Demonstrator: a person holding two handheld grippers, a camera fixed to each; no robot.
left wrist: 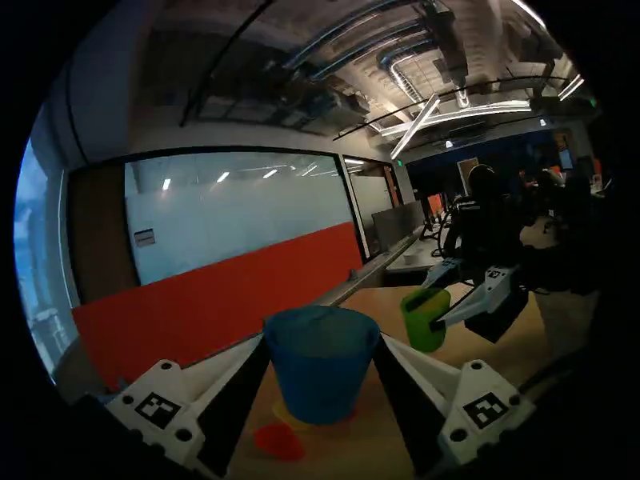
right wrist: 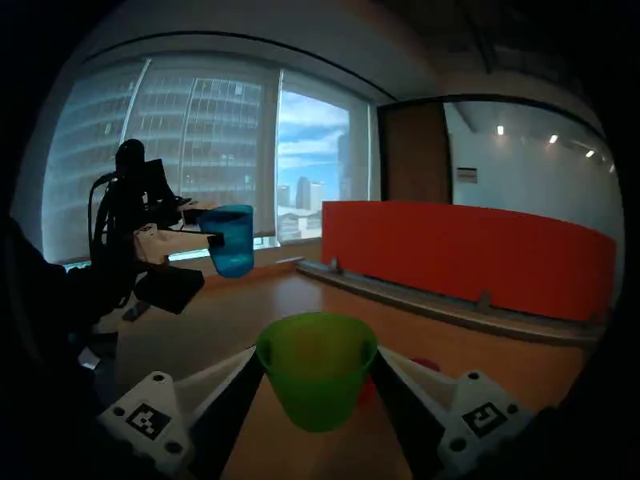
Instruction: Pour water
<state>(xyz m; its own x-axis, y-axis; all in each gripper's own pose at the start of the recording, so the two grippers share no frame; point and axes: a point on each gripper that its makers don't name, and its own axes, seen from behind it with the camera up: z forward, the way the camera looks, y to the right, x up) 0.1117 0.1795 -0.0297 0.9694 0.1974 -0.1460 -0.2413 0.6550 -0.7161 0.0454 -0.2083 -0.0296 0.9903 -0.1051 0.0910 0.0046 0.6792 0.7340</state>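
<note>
Midair, left tool [left wrist: 322,346] grips blue cup [left wrist: 322,380], right tool [right wrist: 318,352] green cup [right wrist: 318,388]

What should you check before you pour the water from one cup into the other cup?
1. Is the blue cup gripped between the fingers of the left gripper: ok.
2. Is the green cup gripped between the fingers of the right gripper: ok.
3. Is the blue cup upright: ok.
4. Is there water in either cup: cannot tell.
5. Is one cup's rim over the other: not ok, they are held well apart.
6. Is the table below to catch drips: ok.
</note>
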